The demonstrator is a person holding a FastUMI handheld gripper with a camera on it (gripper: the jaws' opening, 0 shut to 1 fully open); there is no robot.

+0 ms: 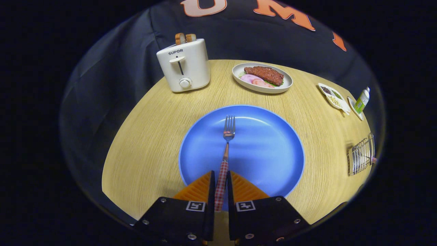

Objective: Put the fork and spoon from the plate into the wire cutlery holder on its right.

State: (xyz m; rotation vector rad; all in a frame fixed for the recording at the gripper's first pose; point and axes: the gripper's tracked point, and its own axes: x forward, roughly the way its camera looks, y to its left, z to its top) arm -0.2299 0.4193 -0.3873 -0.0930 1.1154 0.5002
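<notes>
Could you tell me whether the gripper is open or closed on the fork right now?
Closed: the hand-held gripper has both fingers pressed against the fork handle, tines pointing ahead over the blue plate.

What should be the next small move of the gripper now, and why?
Probably lift the fork straight up off the blue plate. The gripper looks shut on its checked handle, tines pointing away over the plate, and the wire cutlery holder stands far to the right, so it must rise before travelling.

Blue plate (pixel 266 150); fork (pixel 225 153) handle red-white checked; white toaster (pixel 184 65).
</notes>
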